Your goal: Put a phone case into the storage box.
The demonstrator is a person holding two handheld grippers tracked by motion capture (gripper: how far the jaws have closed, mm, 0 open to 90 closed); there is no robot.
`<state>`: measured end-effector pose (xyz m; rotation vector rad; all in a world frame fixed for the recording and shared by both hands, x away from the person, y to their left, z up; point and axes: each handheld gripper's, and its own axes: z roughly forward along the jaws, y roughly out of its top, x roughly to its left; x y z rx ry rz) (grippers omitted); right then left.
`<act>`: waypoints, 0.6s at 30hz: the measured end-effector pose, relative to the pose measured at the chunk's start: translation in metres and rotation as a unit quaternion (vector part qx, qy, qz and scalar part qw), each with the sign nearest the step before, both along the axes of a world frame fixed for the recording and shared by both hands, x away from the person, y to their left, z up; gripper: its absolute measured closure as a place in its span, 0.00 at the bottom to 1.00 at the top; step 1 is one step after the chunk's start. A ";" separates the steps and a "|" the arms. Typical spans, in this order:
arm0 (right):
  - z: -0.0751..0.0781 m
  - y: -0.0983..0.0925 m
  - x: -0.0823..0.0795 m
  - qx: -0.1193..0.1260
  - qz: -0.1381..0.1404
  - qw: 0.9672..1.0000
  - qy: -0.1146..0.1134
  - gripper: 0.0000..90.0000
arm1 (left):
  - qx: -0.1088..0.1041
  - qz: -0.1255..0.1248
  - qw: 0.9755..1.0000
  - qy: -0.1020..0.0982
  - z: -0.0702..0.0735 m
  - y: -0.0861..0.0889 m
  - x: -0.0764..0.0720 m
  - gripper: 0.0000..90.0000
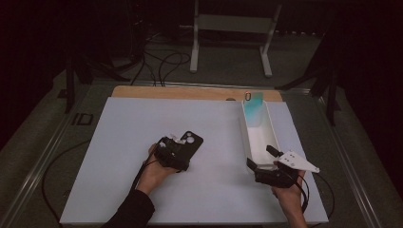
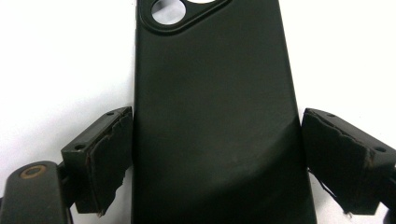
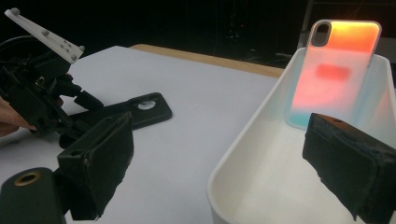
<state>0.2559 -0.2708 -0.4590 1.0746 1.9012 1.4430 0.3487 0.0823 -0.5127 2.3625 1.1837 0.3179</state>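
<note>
The left gripper (image 1: 177, 153) sits low over the black phone case (image 1: 189, 143), which lies flat on the white table (image 1: 119, 156). Up close, its jaws stand on both sides of the case. The one pad (image 2: 109, 158) looks like it touches the case's edge, and the other pad (image 2: 336, 158) is a tiny bit away, so the jaws are apart and not squeezing yet.

The right gripper (image 1: 261, 159) waits at the near end of the long white tray (image 1: 245, 128), jaws wide apart with nothing in them. One jaw hangs inside the tray and one outside. A shiny colourful phone case (image 1: 253, 108) leans up against the tray's far wall.

What could go wrong? I think the black case could slide or tip up if only one pad pushes it first. It is thin and smooth, so it might slip out when lifted.

There is lots of bare table between the black case and the tray. But the tray is narrow, and the right gripper is very near its rim and could bump it.
</note>
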 end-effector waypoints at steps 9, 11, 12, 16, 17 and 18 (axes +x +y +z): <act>0.000 0.000 0.001 0.004 0.002 1.000 0.005 0.10 | -0.006 0.001 1.000 0.000 0.003 0.004 0.001 0.18; 0.000 -0.001 0.001 0.007 0.001 1.000 0.006 0.10 | -0.009 0.002 1.000 -0.001 0.005 0.004 0.000 0.18; 0.000 -0.002 0.001 0.009 0.001 1.000 0.007 0.10 | -0.010 0.003 1.000 -0.005 0.006 0.004 -0.001 0.18; 0.001 -0.003 0.002 0.013 -0.001 1.000 0.009 0.10 | -0.018 -0.003 1.000 -0.017 0.012 0.005 -0.004 0.18; 0.002 -0.003 0.002 0.012 -0.001 1.000 0.010 0.10 | -0.025 -0.008 0.999 -0.021 0.014 0.005 -0.005 0.18; 0.002 -0.003 0.003 0.011 -0.001 1.000 0.009 0.10 | -0.028 -0.012 0.999 -0.026 0.016 0.005 -0.007 0.18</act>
